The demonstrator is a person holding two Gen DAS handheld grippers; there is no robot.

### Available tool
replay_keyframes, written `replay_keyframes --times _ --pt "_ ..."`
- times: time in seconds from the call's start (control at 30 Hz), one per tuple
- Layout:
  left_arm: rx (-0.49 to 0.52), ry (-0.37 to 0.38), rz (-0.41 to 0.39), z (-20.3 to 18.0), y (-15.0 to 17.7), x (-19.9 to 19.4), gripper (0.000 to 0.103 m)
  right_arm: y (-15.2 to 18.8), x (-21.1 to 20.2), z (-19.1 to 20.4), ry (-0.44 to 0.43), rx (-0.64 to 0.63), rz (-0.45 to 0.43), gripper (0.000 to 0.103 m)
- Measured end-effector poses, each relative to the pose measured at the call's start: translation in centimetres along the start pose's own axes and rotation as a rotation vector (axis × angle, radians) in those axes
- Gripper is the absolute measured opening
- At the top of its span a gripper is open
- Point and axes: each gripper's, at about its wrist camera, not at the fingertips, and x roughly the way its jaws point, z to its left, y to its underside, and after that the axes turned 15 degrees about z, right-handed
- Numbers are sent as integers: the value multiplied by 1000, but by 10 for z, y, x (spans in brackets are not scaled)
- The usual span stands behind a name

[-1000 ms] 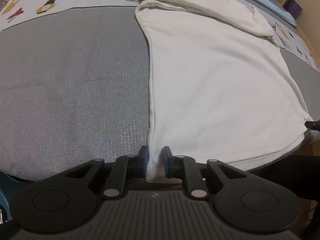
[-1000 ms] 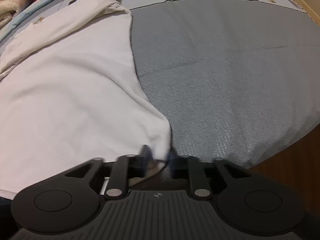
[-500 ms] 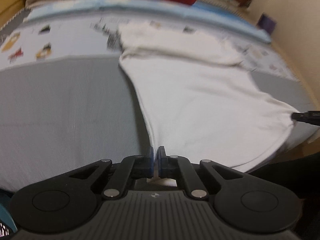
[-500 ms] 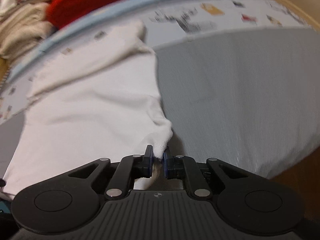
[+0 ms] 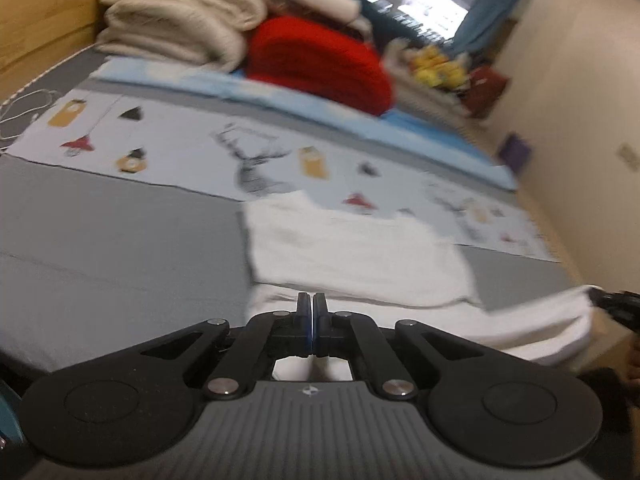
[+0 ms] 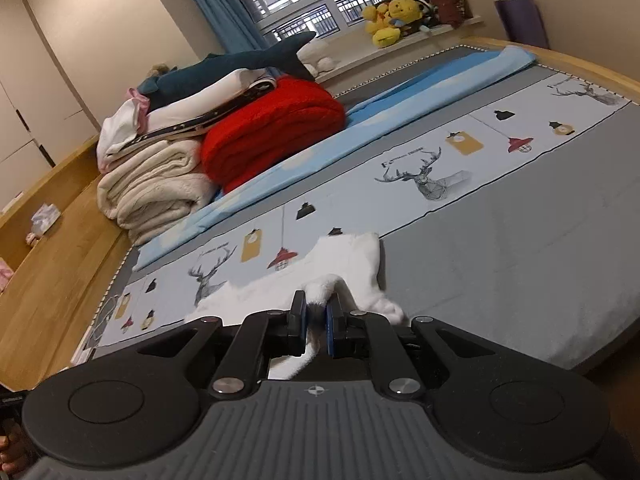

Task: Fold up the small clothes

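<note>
A home bedroom: a wide bed (image 6: 520,248) in a wooden frame, spread with a grey and deer-print cover. Folded blankets (image 6: 156,192), a red throw (image 6: 272,132) and a plush shark (image 6: 240,68) are piled at its far side. Yellow soft toys (image 6: 386,20) sit on the windowsill beside blue curtains (image 6: 218,8).

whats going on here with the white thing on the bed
A person is folding a white garment on the bed with a handheld gripper in each hand. The left gripper is shut on one bottom corner and the right gripper is shut on the other, its cloth bunched between the fingers. The near edge is raised off the bed while the far part lies flat, so the fold is not yet laid down.
</note>
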Motion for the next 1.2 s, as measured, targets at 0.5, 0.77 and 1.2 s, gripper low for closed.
replay_keyframes --times 0.5,0.77,1.2 --pt "127 123 293 12 -49 134 12 -65 173 -46 214 19 199 9" --pt "411 11 553 -36 -9 199 46 -67 182 -51 203 45 215 9" --pt "374 -51 574 -25 -12 204 23 -61 181 -55 226 36 239 9"
